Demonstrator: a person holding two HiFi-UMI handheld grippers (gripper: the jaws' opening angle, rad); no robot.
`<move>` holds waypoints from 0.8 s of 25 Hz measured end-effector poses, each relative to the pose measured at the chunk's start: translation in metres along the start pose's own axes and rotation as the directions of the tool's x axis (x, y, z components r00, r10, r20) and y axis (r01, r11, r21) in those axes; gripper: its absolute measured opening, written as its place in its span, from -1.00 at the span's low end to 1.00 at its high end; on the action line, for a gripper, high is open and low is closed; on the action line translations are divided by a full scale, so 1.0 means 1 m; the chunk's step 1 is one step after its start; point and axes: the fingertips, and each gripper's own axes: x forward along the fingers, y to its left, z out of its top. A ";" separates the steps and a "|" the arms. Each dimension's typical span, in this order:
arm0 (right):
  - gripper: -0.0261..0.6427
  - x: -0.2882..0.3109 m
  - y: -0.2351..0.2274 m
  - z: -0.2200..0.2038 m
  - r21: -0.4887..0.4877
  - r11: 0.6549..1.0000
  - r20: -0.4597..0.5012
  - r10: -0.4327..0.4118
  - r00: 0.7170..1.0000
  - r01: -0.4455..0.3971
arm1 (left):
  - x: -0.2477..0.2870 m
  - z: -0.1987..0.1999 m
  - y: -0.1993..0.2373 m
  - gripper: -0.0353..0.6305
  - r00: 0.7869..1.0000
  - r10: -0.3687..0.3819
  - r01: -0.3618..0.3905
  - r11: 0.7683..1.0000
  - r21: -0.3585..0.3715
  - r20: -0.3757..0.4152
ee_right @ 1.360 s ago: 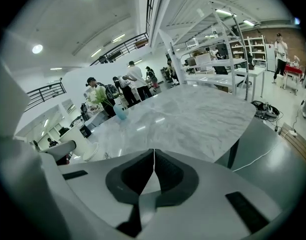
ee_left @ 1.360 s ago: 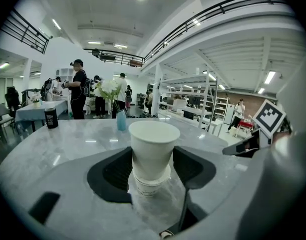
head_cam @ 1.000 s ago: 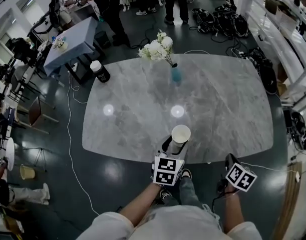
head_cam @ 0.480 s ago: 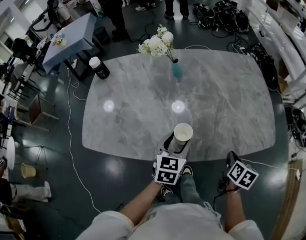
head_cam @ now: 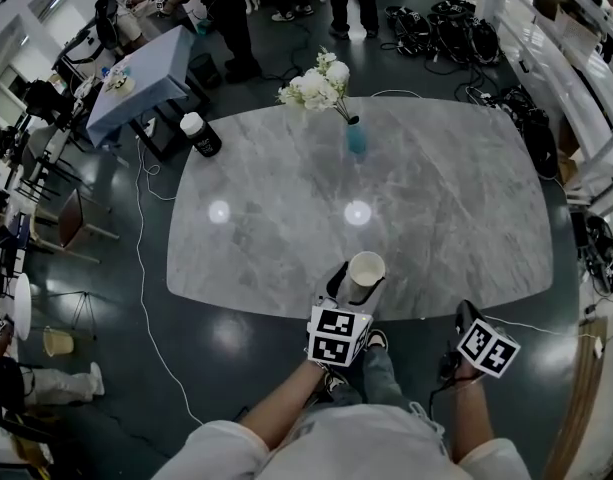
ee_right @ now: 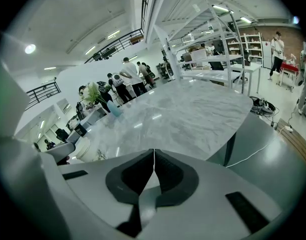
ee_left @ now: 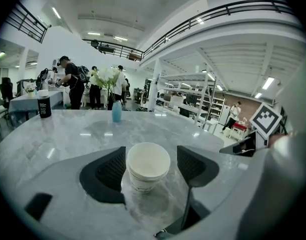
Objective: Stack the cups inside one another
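Left gripper [ee_left: 152,166] jaws are opening round white cup [ee_left: 148,160].

Marble table [head_cam: 436,218] bears 3 things: white cup [head_cam: 365,271] (near edge), blue vase [head_cam: 356,138], dark canister [head_cam: 201,138].

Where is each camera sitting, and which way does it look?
Head view: on the person's head, looking steeply down at the table; forearms, left gripper, right gripper show.
Left gripper view: on that gripper, looking along its opening jaws, cup between them.
Right gripper view: on that gripper, looking along its shut, empty jaws across the table.
Shared: all show the blue vase.
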 end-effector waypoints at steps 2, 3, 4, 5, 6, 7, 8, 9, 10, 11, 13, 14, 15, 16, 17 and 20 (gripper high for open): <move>-0.89 0.001 0.001 0.000 0.001 1.000 0.002 0.002 1.000 -0.002 | -0.001 0.000 0.002 0.06 1.000 0.001 -0.001 1.000 -0.001 0.004; -0.89 0.001 0.002 0.000 0.001 1.000 0.003 0.003 1.000 -0.003 | -0.001 0.000 0.002 0.06 1.000 0.003 -0.003 1.000 -0.001 0.004; -0.88 0.001 0.003 -0.001 0.000 1.000 0.004 0.004 1.000 -0.004 | -0.002 0.000 0.003 0.06 1.000 0.004 -0.004 1.000 -0.001 0.002; -0.88 0.000 0.004 -0.001 0.000 1.000 0.004 0.005 1.000 -0.005 | -0.003 0.000 0.004 0.06 1.000 0.006 -0.006 1.000 0.000 0.000; -0.89 0.000 0.004 -0.001 0.000 1.000 0.004 0.005 1.000 -0.005 | -0.004 0.000 0.004 0.06 1.000 0.009 -0.009 1.000 0.001 -0.002; -0.89 -0.001 0.005 -0.002 0.000 1.000 0.004 0.006 1.000 -0.006 | -0.005 0.000 0.005 0.06 1.000 0.012 -0.012 1.000 0.000 -0.001; -0.89 -0.002 0.004 -0.002 -0.001 1.000 0.005 0.006 1.000 -0.006 | -0.007 0.000 0.005 0.06 1.000 0.014 -0.014 1.000 -0.003 0.002; -0.89 -0.003 0.004 -0.002 -0.002 1.000 0.006 0.007 1.000 -0.006 | -0.008 0.001 0.005 0.05 1.000 0.016 -0.016 1.000 -0.008 0.006; -0.89 -0.004 0.004 -0.002 -0.003 1.000 0.007 0.007 1.000 -0.007 | -0.010 0.002 0.006 0.05 1.000 0.019 -0.019 1.000 -0.014 0.010; -0.88 -0.005 0.004 -0.002 -0.003 1.000 0.007 0.007 1.000 -0.007 | -0.012 0.003 0.007 0.05 1.000 0.022 -0.022 1.000 -0.020 0.013; -0.89 -0.006 0.005 -0.002 -0.003 1.000 0.009 0.008 1.000 -0.008 | -0.016 0.005 0.009 0.03 0.999 0.032 -0.032 0.999 -0.028 0.019; -0.88 -0.007 0.005 -0.002 -0.005 1.000 0.010 0.009 1.000 -0.009 | -0.018 0.006 0.011 -0.03 0.999 0.041 -0.040 0.999 -0.029 0.022; -0.88 -0.008 0.006 -0.002 -0.006 1.000 0.012 0.010 1.000 -0.010 | -0.020 0.007 0.013 -0.12 0.998 0.050 -0.049 0.998 -0.030 0.026; -0.89 -0.008 0.006 -0.001 -0.008 1.000 0.013 0.012 1.000 -0.011 | -0.022 0.007 0.015 -0.20 0.998 0.060 -0.059 0.998 -0.030 0.031; -0.88 -0.008 0.007 -0.001 -0.010 1.000 0.014 0.014 1.000 -0.013 | -0.024 0.008 0.017 -0.26 0.997 0.069 -0.068 0.997 -0.029 0.036; -0.89 -0.008 0.011 0.000 -0.019 1.000 0.019 0.025 1.000 -0.025 | -0.029 0.009 0.022 -0.42 0.994 0.095 -0.094 0.995 -0.032 0.047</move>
